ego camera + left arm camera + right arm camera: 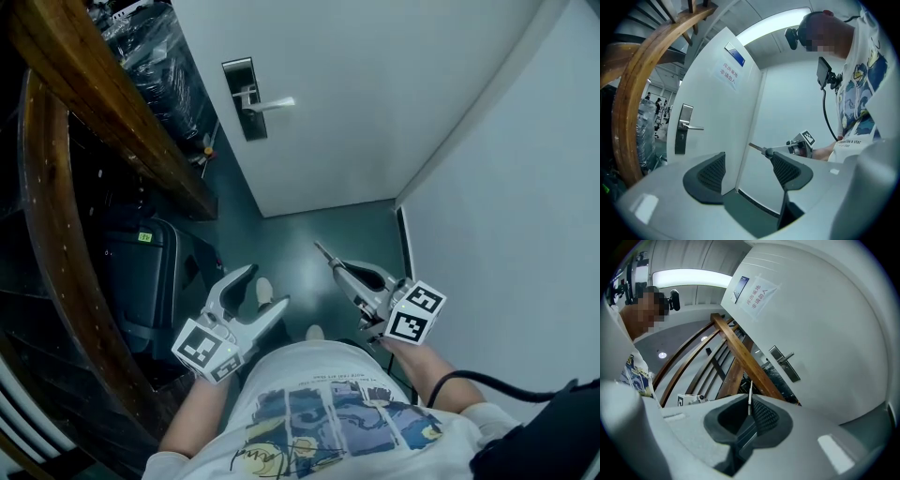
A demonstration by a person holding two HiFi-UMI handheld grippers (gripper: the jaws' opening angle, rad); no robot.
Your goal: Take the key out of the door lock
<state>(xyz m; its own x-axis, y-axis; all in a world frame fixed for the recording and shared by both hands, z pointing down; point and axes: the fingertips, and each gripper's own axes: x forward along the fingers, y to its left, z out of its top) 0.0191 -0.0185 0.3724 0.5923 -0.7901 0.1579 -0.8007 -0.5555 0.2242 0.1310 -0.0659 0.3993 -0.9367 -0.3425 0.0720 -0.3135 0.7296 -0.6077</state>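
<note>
A white paper sign [757, 296] sticks on the door [825, 333], high above the door handle [789, 356]; it has red Chinese writing in two rows, which looks like 库房重地 and 非请勿入; a small blue plate [740, 287] sits just over the paper, higher still above the door handle, too small to read; the person's shirt [860, 108], far right of the door handle in the left gripper view, has a row of small print that ends in "a star"; a little yellow-green tag [144, 236] sits on a dark case [141, 281], down and left of the door handle in the head view; its marks are too small to read.
</note>
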